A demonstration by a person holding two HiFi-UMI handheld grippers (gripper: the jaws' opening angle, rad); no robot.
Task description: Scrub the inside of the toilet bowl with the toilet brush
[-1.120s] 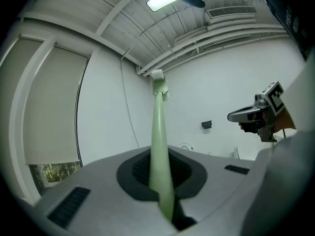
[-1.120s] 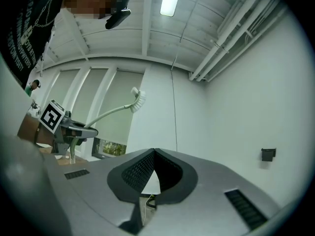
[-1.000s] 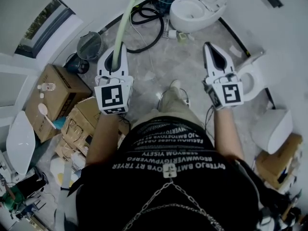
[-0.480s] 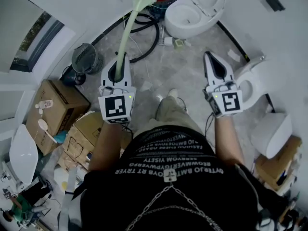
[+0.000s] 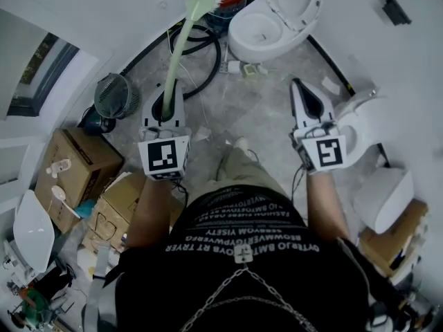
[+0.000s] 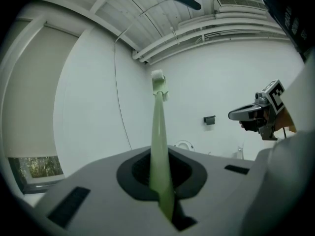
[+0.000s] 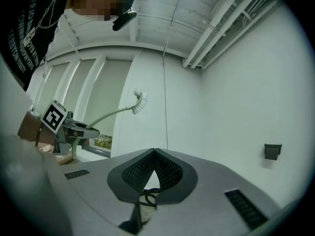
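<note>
Since 1 s ago the person had stepped forward and the toilet had drawn nearer in head view. Left gripper jaws pinched the brush handle, its bristle head up in the air, short of the bowl. Right gripper jaws were pressed together, empty.

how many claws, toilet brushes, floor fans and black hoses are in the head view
claws: 2 (left claw, right claw)
toilet brush: 1
floor fan: 1
black hose: 1
total: 5
</note>
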